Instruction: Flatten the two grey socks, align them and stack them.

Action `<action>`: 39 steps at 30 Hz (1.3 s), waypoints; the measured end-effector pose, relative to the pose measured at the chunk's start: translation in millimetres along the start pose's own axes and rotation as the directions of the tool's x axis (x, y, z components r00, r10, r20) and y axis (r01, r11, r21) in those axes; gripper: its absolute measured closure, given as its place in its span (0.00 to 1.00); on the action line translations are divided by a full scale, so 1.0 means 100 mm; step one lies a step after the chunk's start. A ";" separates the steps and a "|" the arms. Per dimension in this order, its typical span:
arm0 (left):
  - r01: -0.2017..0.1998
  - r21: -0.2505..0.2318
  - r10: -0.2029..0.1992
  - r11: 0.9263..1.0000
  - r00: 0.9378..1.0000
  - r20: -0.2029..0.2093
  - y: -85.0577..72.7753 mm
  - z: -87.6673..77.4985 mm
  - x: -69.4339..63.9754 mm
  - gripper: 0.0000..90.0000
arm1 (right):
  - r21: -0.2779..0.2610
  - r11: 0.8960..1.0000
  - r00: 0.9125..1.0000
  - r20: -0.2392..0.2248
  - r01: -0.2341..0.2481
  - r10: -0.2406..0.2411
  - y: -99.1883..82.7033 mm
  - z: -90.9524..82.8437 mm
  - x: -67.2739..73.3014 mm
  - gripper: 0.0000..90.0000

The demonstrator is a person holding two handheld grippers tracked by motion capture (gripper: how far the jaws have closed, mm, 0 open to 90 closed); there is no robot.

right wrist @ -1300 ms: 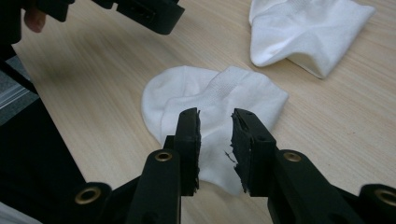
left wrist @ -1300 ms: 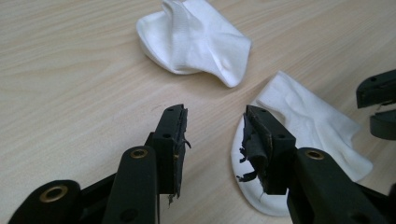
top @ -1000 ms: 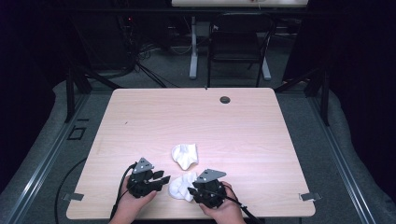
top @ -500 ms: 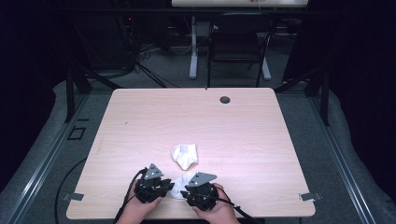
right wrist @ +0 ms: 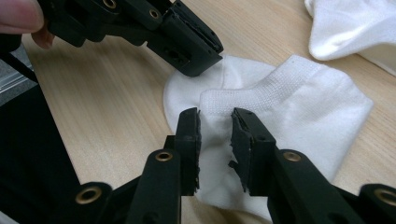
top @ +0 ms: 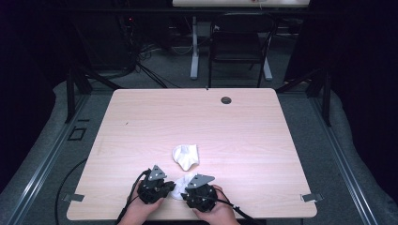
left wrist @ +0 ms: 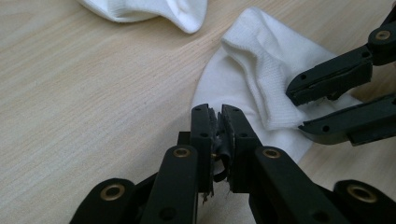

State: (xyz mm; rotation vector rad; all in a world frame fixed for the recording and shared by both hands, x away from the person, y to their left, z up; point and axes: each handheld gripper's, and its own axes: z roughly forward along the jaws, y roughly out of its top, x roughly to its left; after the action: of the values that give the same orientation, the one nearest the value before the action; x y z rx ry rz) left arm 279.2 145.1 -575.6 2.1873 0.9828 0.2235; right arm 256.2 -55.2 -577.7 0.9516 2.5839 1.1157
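Note:
Two white socks lie on the wooden table [top: 187, 122]. The far sock [top: 186, 155] [left wrist: 154, 9] [right wrist: 355, 28] rests loose. The near sock [top: 180, 188] [left wrist: 261, 70] [right wrist: 317, 107] lies between my two grippers at the table's front. My left gripper [top: 170, 187] [left wrist: 215, 112] [right wrist: 205, 60] has just been closing. Its jaws now stand together with their tips at the near sock's rim, and no cloth shows between them. My right gripper [top: 188, 191] [right wrist: 215, 114] [left wrist: 296, 112] is shut on a bunched fold at that sock's ribbed cuff.
A round cable hole [top: 226, 100] sits near the table's far edge. A dark chair [top: 239, 42] and a stand leg are on the floor beyond. A fingertip [right wrist: 18, 14] of the left hand shows beside the left gripper. The front edge lies just under both hands.
The two grippers have drawn closer together over the near sock. The left gripper's jaws have closed. The far sock has stayed put.

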 end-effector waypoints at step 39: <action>0.025 0.012 -0.025 1.000 1.000 -0.008 -0.01 -0.04 0.13 0.95 | -0.113 0.972 0.975 0.062 -0.205 0.213 -0.04 -0.54 -0.42 0.98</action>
State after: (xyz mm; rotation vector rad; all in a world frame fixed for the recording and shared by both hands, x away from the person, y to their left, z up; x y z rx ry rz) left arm 285.6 156.8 -574.5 2.1856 1.0180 0.2151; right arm 266.7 -115.1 -546.5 1.2378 2.3831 1.2295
